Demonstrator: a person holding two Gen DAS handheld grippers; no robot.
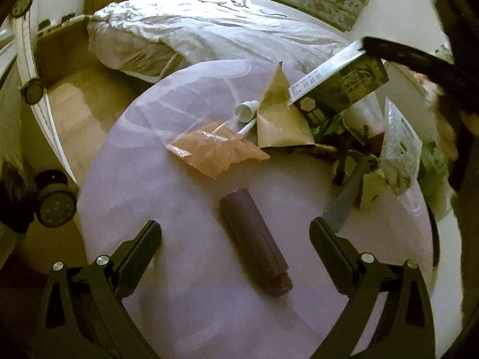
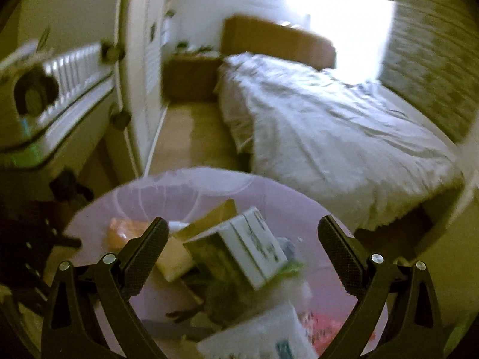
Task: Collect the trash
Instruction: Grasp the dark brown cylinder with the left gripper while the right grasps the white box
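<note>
Fingers apart both sides: left gripper (image 1: pixel 235 232) straddles purple tube (image 1: pixel 254 240); right gripper (image 2: pixel 242 229) above box (image 2: pixel 239 246)

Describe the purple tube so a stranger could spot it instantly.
Find the round lilac table at the foot of the bed. The purple tube lies alone on its near side, between the open left gripper fingers. Unlike the crumpled wrappers and cartons behind it, it is a smooth, dark cylinder.

Right-wrist view blurred; box (image 2: pixel 239 245) lettering unreadable.
</note>
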